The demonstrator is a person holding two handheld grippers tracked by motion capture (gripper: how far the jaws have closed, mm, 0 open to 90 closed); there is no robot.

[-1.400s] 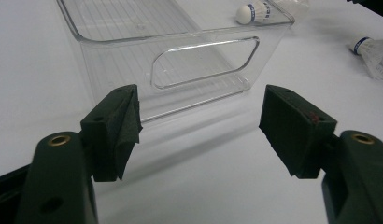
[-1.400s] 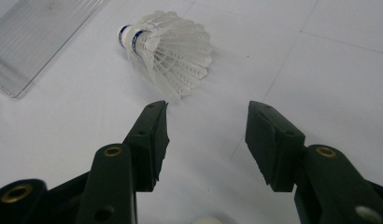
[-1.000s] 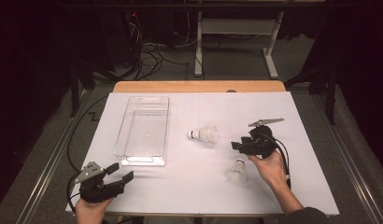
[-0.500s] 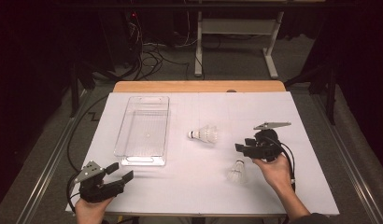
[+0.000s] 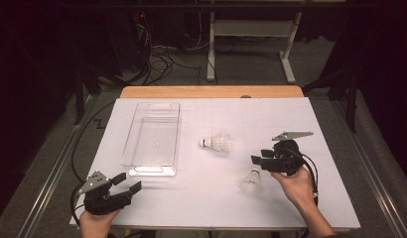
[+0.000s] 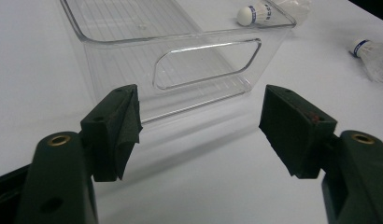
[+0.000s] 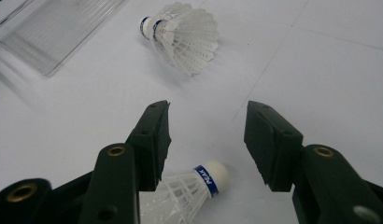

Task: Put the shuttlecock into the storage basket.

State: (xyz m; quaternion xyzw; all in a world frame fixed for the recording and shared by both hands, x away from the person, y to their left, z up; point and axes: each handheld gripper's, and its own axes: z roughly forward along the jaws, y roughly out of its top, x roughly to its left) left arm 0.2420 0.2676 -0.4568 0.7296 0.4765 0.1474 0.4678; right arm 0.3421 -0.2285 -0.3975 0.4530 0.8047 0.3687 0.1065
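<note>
At the lower left of the high view, the left claw (image 5: 126, 184) sits on the white counter (image 5: 201, 208) with jaws apart, holding nothing. Lower right, the right claw (image 5: 256, 160) hangs with jaws apart above the near shuttlecock (image 5: 251, 182). Farther up lie a second shuttlecock (image 5: 217, 143) at centre and the clear bin (image 5: 153, 140) to its left.

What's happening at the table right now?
A person holds a gripper in each hand. The right gripper is open over the near shuttlecock, which lies on the table between its jaws, not yet gripped. The far shuttlecock lies mid-table. The left gripper is open, near the empty clear bin.
</note>
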